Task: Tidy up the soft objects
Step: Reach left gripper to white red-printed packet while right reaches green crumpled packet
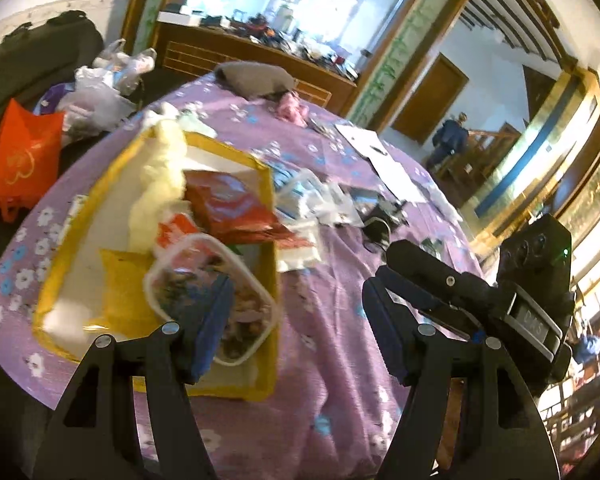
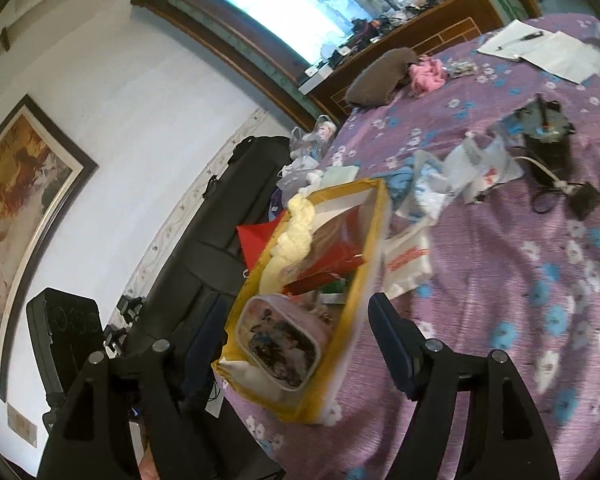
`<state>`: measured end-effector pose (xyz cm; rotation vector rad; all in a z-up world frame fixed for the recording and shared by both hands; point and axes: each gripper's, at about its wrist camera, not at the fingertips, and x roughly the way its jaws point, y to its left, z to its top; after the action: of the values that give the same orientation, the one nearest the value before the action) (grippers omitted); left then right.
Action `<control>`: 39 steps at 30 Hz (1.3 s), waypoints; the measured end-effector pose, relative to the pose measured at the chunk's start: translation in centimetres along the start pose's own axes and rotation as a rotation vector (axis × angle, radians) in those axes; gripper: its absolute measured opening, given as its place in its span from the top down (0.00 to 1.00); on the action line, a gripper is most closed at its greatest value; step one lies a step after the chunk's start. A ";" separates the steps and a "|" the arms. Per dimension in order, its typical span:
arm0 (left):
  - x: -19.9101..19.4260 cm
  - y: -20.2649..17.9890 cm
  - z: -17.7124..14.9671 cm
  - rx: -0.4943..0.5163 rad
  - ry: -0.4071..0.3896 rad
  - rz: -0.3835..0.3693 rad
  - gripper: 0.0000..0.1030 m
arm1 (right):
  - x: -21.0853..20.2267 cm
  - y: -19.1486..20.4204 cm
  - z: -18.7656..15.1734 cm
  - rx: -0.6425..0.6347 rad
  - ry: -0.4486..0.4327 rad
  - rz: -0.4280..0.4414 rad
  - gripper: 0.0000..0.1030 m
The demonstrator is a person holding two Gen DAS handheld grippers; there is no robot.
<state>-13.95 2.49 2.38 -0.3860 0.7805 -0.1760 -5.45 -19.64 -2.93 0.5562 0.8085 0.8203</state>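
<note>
A yellow-rimmed box (image 1: 270,268) (image 2: 370,264) sits on the purple flowered cloth. In it lie a pale yellow fluffy cloth (image 1: 156,184) (image 2: 292,240), a red packet (image 1: 228,204) (image 2: 336,248) and a pink pouch with a picture (image 1: 216,300) (image 2: 284,332). My left gripper (image 1: 296,324) is open and empty above the box's near right corner. My right gripper (image 2: 296,340) is open and empty over the pouch end of the box; it also shows in the left wrist view (image 1: 440,280). A pink cloth (image 1: 294,108) (image 2: 426,74) and a grey cushion (image 1: 256,76) (image 2: 380,76) lie at the far edge.
Plastic bags (image 1: 320,200) (image 2: 452,184), a black device with cables (image 2: 548,148), and papers with a pen (image 1: 380,160) (image 2: 540,48) lie on the cloth. An orange bag (image 1: 24,160), more bags and a black sofa (image 2: 220,216) stand beside the table.
</note>
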 end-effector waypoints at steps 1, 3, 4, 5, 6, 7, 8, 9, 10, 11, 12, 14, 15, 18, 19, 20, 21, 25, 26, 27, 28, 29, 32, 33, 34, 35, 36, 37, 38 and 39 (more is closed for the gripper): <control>0.4 -0.3 -0.1 0.003 0.009 -0.001 0.35 | -0.2 -0.4 0.1 0.007 0.001 0.000 0.29; 1.3 -1.0 -0.1 0.014 0.032 -0.001 0.35 | -0.7 -1.5 0.3 0.025 0.006 -0.001 0.29; 1.9 -1.5 -0.1 0.021 0.047 -0.001 0.35 | -0.9 -2.1 0.5 0.035 0.007 0.000 0.29; 2.3 -1.7 -0.1 0.024 0.055 0.000 0.35 | -1.1 -2.6 0.6 0.043 0.010 -0.003 0.29; 2.7 -1.9 -0.1 0.026 0.064 -0.002 0.35 | -1.2 -3.1 0.7 0.049 0.013 -0.006 0.29; 3.1 -2.2 -0.1 0.028 0.073 -0.004 0.35 | -1.3 -3.6 0.9 0.054 0.017 -0.008 0.29; 3.5 -2.4 0.0 0.032 0.083 -0.005 0.35 | -1.4 -4.0 1.0 0.058 0.017 -0.008 0.29; 4.0 -2.6 0.1 0.034 0.092 -0.004 0.35 | -1.5 -4.3 1.1 0.061 0.018 -0.011 0.29; 4.3 -2.7 0.1 0.034 0.098 -0.003 0.35 | -1.5 -4.6 1.2 0.062 0.019 -0.012 0.29; 4.6 -2.9 0.2 0.033 0.104 -0.004 0.35 | -1.6 -4.9 1.3 0.062 0.021 -0.012 0.29; 4.9 -2.9 0.3 0.033 0.110 -0.008 0.35 | -1.6 -5.2 1.5 0.060 0.023 -0.011 0.29; 5.6 -3.2 0.4 0.032 0.121 -0.010 0.35 | -1.6 -5.6 1.7 0.057 0.026 -0.013 0.29; 5.9 -3.2 0.5 0.032 0.125 -0.010 0.35 | -1.6 -5.8 1.9 0.056 0.028 -0.014 0.29; 6.5 -3.4 0.6 0.032 0.138 -0.012 0.35 | -1.6 -6.5 2.3 0.057 0.033 -0.023 0.29; 6.8 -3.5 0.6 0.031 0.142 -0.013 0.35 | -1.6 -6.7 2.5 0.057 0.034 -0.026 0.29; 7.1 -3.5 0.7 0.031 0.147 -0.012 0.35 | -1.6 -7.0 2.8 0.057 0.035 -0.031 0.29; 7.3 -3.5 0.8 0.032 0.153 -0.008 0.35 | -1.7 -7.2 3.1 0.056 0.034 -0.036 0.29; 8.3 -3.8 1.3 0.033 0.174 0.001 0.35 | -1.8 -8.0 4.6 0.051 0.024 -0.042 0.29; 8.5 -3.9 1.5 0.036 0.177 0.003 0.35 | -1.7 -8.2 4.8 0.049 0.023 -0.044 0.29; 8.8 -4.0 1.8 0.043 0.182 0.008 0.35 | -1.6 -8.5 5.1 0.051 0.021 -0.049 0.29; 9.2 -4.2 2.1 0.051 0.184 0.015 0.35 | -1.5 -8.8 5.4 0.057 0.019 -0.047 0.29; 9.6 -4.4 2.4 0.061 0.184 0.021 0.35 | -1.3 -9.1 5.5 0.058 0.019 -0.041 0.29; 11.1 -4.8 3.4 0.097 0.194 0.058 0.35 | -0.8 -10.2 5.6 0.072 0.007 -0.031 0.29; 12.0 -5.0 3.8 0.110 0.211 0.076 0.35 | -0.6 -10.7 5.5 0.080 0.000 -0.030 0.29; 12.7 -5.0 4.0 0.123 0.223 0.081 0.35 | -0.6 -11.1 5.5 0.089 -0.006 -0.032 0.29; 13.8 -5.2 4.3 0.146 0.243 0.108 0.35 | -0.6 -11.6 5.5 0.104 -0.013 -0.033 0.29; 14.9 -5.5 4.5 0.176 0.266 0.162 0.35 | -0.5 -11.9 5.5 0.115 -0.017 -0.032 0.29; 15.8 -5.8 4.5 0.215 0.287 0.211 0.35 | -0.6 -12.2 5.4 0.126 -0.019 -0.044 0.29; 16.7 -6.2 4.5 0.255 0.302 0.242 0.35 | -0.7 -12.3 5.4 0.129 -0.023 -0.052 0.29; 17.5 -6.5 4.5 0.287 0.307 0.264 0.35 | -0.8 -12.3 5.5 0.128 -0.031 -0.055 0.29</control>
<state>1.44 -7.38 -3.55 0.0197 1.0833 -0.0979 3.77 -28.08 -8.12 0.6556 0.8485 0.7115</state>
